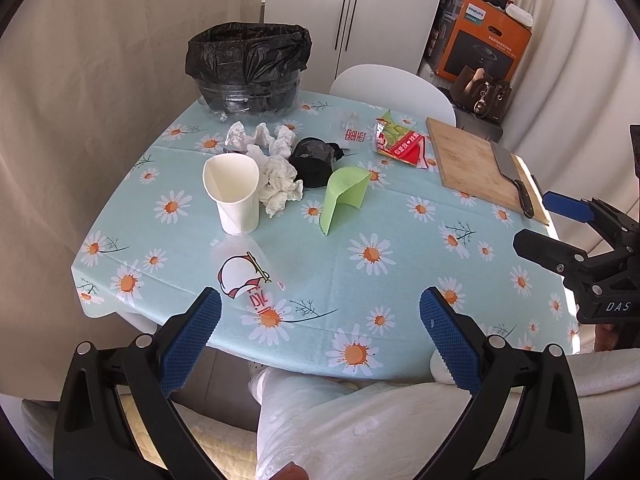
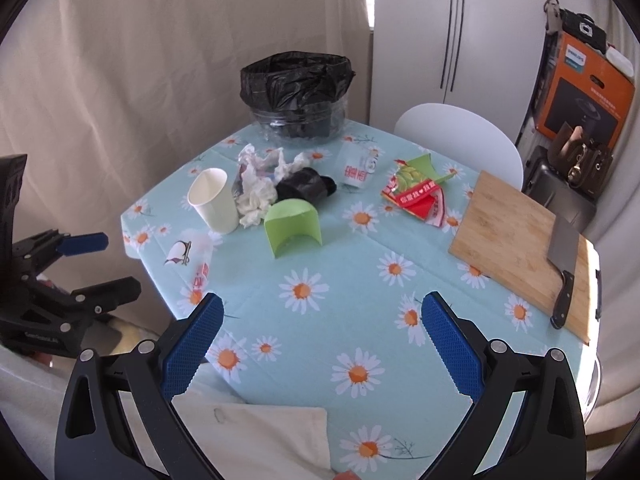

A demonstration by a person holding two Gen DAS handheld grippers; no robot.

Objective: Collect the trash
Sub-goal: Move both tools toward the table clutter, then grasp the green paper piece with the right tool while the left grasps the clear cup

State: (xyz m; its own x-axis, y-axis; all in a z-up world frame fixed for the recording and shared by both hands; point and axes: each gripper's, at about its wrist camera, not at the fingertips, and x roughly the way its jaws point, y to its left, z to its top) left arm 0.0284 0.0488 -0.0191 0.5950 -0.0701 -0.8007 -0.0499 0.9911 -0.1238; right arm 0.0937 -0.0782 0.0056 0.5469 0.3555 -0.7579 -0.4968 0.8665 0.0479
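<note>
A bin lined with a black bag (image 1: 248, 68) (image 2: 298, 94) stands at the table's far left corner. In front of it lie crumpled white tissues (image 1: 276, 176) (image 2: 256, 192), a white paper cup (image 1: 234, 196) (image 2: 214, 200), a black wad (image 1: 314, 158) (image 2: 304, 186), a squashed green cup (image 1: 344, 196) (image 2: 292, 226), a red-green wrapper (image 1: 400, 142) (image 2: 418, 192) and two clear plastic cups (image 1: 246, 276) (image 2: 356, 170). My left gripper (image 1: 320, 328) is open above the near table edge. My right gripper (image 2: 322, 332) is open too, holding nothing.
A wooden cutting board (image 1: 476, 166) (image 2: 516, 248) with a cleaver (image 1: 514, 176) (image 2: 564, 264) lies at the table's right side. A white chair (image 1: 392, 88) (image 2: 460, 136) stands behind the table. Boxes and a bag (image 1: 480, 52) are stacked at the far right.
</note>
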